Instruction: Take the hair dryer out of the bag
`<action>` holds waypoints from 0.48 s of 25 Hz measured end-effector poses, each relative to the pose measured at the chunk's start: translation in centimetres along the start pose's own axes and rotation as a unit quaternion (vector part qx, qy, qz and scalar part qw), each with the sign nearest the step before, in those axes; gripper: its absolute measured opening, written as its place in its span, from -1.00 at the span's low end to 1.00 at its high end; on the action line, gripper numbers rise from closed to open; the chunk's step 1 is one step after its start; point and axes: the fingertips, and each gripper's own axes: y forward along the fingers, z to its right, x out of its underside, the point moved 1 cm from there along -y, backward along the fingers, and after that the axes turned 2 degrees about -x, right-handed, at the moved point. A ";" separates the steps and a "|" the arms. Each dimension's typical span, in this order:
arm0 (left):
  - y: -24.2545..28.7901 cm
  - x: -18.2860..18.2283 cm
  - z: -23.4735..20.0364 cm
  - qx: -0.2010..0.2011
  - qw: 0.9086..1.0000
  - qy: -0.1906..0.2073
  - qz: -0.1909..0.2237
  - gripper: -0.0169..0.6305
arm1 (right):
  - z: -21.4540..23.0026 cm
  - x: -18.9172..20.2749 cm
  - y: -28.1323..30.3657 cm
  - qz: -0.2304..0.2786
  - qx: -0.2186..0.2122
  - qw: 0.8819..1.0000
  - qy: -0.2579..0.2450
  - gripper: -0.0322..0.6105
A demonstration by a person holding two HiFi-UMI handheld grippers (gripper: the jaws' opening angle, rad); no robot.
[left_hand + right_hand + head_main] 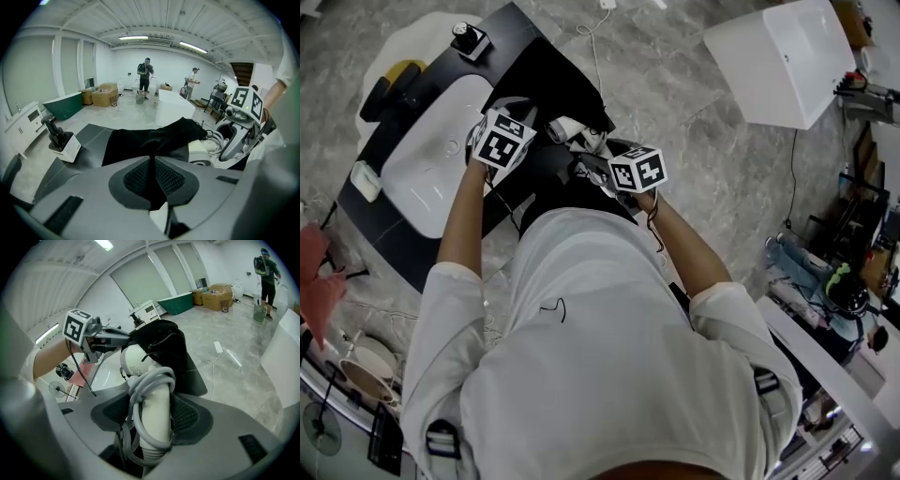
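A black cloth bag (548, 89) lies on the black counter (370, 220), and a white hair dryer (569, 127) sticks out of its mouth. My left gripper (517, 120) is shut on a fold of the bag (154, 140), with thin black fabric pinched between the pads (140, 178). My right gripper (598, 161) is shut on the hair dryer's handle (154, 423), which has its grey cord wound around it. The dryer's round head (133, 363) is still partly inside the bag's opening (164, 350). Each gripper shows in the other's view: the right gripper (236, 133) and the left gripper (101, 338).
A white sink basin (431, 155) is set in the counter to the left. A small black device on a white base (471, 39) stands at the far corner. A large white tub (783, 61) and a cable (592, 47) are on the floor. People (146, 77) stand far off.
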 end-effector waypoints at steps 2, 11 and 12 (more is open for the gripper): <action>0.3 0.5 -0.1 0.012 1.000 -0.021 0.000 -0.82 | -0.1 0.3 0.0 -0.009 0.009 0.999 -0.031 -0.08; 1.2 1.2 0.7 0.032 0.998 -0.061 -0.002 -0.81 | -1.2 2.5 -1.2 -0.039 -0.005 0.989 -0.145 -0.08; 1.3 1.2 0.8 0.032 0.997 -0.065 -0.002 -0.81 | -1.3 2.7 -1.3 -0.041 -0.007 0.988 -0.152 -0.08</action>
